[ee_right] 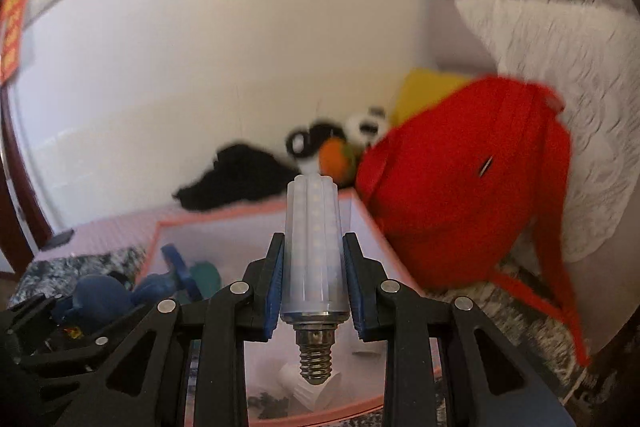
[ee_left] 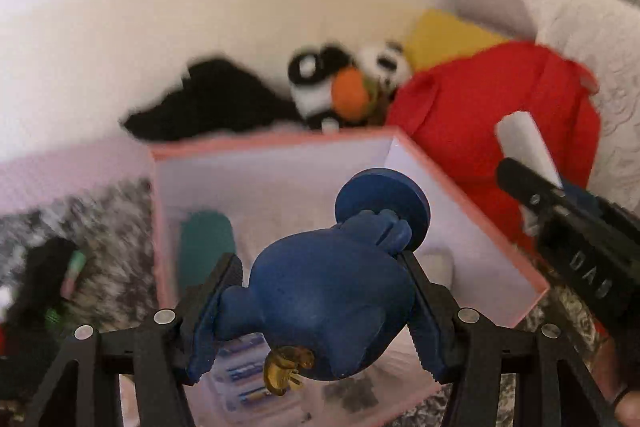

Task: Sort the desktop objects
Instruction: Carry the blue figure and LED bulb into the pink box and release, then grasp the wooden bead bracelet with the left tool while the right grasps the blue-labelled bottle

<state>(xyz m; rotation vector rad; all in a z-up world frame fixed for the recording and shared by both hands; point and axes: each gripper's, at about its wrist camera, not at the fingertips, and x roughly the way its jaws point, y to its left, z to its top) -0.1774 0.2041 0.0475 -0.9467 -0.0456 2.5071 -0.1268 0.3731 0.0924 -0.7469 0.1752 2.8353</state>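
Note:
My left gripper [ee_left: 318, 269] is shut on a dark blue figurine [ee_left: 332, 307] with a round base and a small yellow beak, held over the open pink box [ee_left: 476, 219]. Inside the box lie a teal object [ee_left: 206, 243] and a pack of batteries [ee_left: 244, 375]. My right gripper [ee_right: 313, 243] is shut on a white LED corn bulb [ee_right: 310, 247], its screw base pointing back toward the camera, also above the pink box [ee_right: 256, 213]. The right gripper with its bulb [ee_left: 526, 143] shows at the right of the left wrist view. The blue figurine [ee_right: 100, 301] shows low left in the right wrist view.
Behind the box lie a black cloth [ee_left: 208, 107], a panda plush with an orange ball [ee_left: 348, 87], a yellow item [ee_left: 444, 35] and a red bag [ee_left: 500, 115]. A white lace pillow [ee_left: 580, 39] leans at the right. Dark items [ee_left: 44, 275] lie left of the box on patterned cloth.

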